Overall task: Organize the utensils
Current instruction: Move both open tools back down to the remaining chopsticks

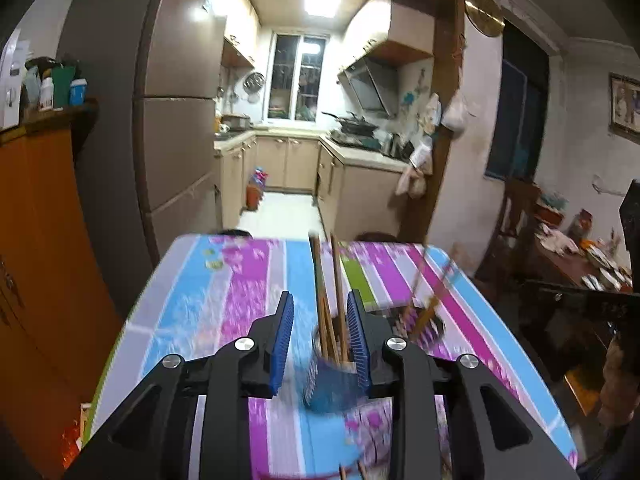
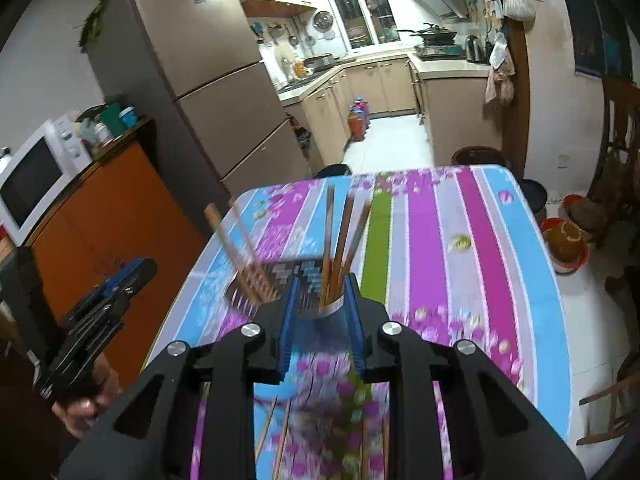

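1. The tabletop (image 1: 224, 280), under a striped flowered cloth, carries a blue holder (image 1: 332, 388) with several chopsticks (image 1: 328, 300) standing in it, and beside it a darker mesh holder (image 1: 430, 326) with more chopsticks leaning out.
2. Progress, as judged: most chopsticks already stand in the two holders; a few loose chopsticks (image 2: 280, 436) lie flat on the cloth at the near edge, so sorting is well along but unfinished.
3. Left gripper (image 1: 320, 344): jaws narrowly parted, the blue holder seen blurred between them. Whether the pads press on it cannot be told.
4. Right gripper (image 2: 322, 320): jaws likewise narrowly parted, framing the blue holder's rim and its chopsticks. Contact cannot be told here either.
5. The left wrist view alone shows the side table with dishes at far right and the mesh holder to the right of the blue one.
6. The right wrist view alone shows the left gripper from outside, held in a hand (image 2: 80, 404) off the tabletop's left edge, the microwave (image 2: 36, 176), and the loose chopsticks most clearly.
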Demonstrator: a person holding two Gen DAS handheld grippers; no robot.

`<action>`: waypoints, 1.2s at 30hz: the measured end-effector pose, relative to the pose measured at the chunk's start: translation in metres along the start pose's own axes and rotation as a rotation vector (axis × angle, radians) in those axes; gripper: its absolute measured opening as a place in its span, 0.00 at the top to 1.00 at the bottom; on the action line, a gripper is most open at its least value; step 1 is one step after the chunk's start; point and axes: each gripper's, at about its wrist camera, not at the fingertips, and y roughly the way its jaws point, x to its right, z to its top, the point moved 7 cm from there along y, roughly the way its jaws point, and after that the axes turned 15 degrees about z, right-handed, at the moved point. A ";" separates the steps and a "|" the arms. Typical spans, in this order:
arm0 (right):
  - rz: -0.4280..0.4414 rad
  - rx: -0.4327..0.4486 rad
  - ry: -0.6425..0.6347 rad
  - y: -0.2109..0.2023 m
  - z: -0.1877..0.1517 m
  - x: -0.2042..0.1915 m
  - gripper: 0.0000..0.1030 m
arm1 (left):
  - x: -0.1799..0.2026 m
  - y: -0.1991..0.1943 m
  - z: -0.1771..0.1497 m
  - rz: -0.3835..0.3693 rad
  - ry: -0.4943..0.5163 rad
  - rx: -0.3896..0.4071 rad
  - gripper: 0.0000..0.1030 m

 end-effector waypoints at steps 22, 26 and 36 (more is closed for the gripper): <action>-0.032 -0.009 -0.157 -0.090 -0.230 -0.016 0.77 | -0.005 -0.106 -0.221 -0.037 0.222 -0.069 0.68; -0.073 0.005 -0.142 -0.097 -0.273 -0.001 0.78 | -0.008 -0.135 -0.253 -0.024 0.225 -0.013 0.68; -0.138 0.020 -0.316 -0.094 -0.345 -0.015 0.82 | 0.013 -0.157 -0.317 0.050 0.241 0.026 0.70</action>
